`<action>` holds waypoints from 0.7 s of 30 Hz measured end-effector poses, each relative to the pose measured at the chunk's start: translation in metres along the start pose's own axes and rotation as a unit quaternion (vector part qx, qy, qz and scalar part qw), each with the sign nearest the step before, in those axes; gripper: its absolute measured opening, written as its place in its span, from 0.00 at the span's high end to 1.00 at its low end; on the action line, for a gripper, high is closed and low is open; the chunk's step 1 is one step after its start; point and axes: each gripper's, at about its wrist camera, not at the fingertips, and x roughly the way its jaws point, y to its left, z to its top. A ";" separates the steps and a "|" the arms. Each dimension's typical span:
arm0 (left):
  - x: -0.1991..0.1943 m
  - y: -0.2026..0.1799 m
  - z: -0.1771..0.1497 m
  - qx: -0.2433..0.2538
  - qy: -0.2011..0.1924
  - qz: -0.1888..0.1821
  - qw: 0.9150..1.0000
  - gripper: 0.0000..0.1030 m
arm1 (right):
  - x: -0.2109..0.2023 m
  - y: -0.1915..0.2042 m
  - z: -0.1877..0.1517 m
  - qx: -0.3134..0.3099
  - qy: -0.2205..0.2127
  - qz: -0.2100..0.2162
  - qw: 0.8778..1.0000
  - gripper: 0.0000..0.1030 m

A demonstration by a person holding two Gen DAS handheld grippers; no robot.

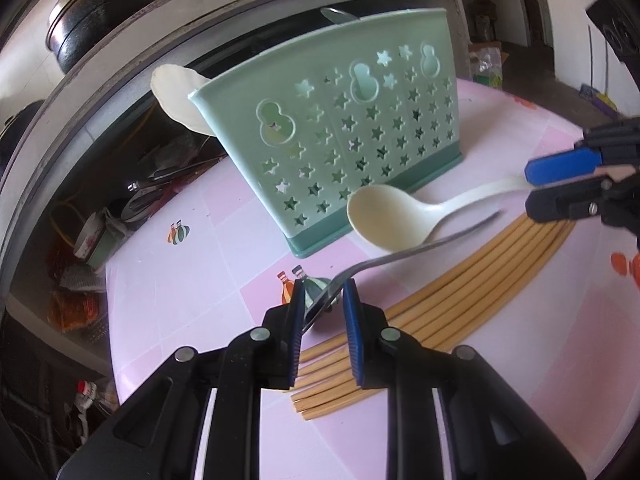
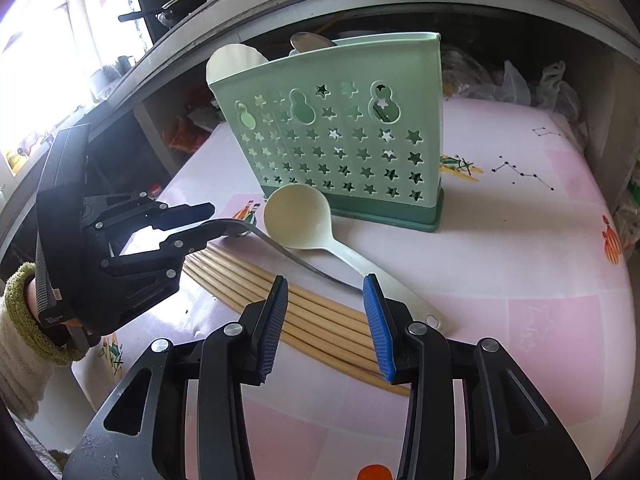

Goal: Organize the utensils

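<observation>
A green utensil holder (image 1: 360,140) (image 2: 344,136) with star cut-outs stands on the pink table; a cream ladle and a metal spoon stick out of its top. My left gripper (image 1: 322,300) (image 2: 208,220) is shut on the bowl end of a metal spoon (image 1: 420,246) (image 2: 296,260), which slants above the table. A cream ladle (image 1: 400,216) (image 2: 320,236) lies in front of the holder. Several bamboo chopsticks (image 1: 460,300) (image 2: 304,312) lie side by side. My right gripper (image 2: 326,300) (image 1: 536,188) is open above the chopsticks, near the two handles.
The pink patterned tablecloth (image 2: 540,280) covers the table. A grey shelf (image 1: 120,60) curves behind with a black pot (image 1: 96,12) on top and clutter beneath. Plastic bags (image 2: 540,84) sit at the back right.
</observation>
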 end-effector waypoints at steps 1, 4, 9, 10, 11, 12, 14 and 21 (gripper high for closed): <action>0.001 0.000 -0.001 0.010 0.004 0.002 1.000 0.82 | 0.000 0.000 0.000 0.000 0.000 0.000 1.000 0.63; 0.002 0.001 -0.004 0.032 0.016 0.001 0.999 0.82 | 0.001 0.001 0.001 0.000 0.001 0.001 1.000 0.63; 0.007 0.000 -0.013 0.058 0.028 0.009 0.998 0.82 | 0.003 0.004 0.001 0.000 0.003 0.002 1.000 0.63; 0.006 0.000 -0.014 0.062 0.027 0.009 0.998 0.82 | 0.003 0.004 0.002 -0.001 0.003 0.002 1.000 0.63; 0.006 -0.001 -0.016 0.067 0.026 0.008 0.997 0.82 | 0.003 0.005 0.002 -0.002 0.004 0.002 1.000 0.63; 0.006 -0.002 -0.017 0.074 0.026 0.007 0.997 0.84 | 0.003 0.005 0.002 -0.002 0.004 0.002 1.000 0.63; 0.007 -0.005 -0.020 0.090 0.025 0.011 0.996 0.88 | 0.003 0.005 0.003 -0.002 0.004 0.002 1.000 0.63; -0.015 -0.012 -0.016 0.133 -0.013 0.014 0.991 0.97 | 0.000 0.006 0.004 -0.003 0.001 0.000 1.000 0.63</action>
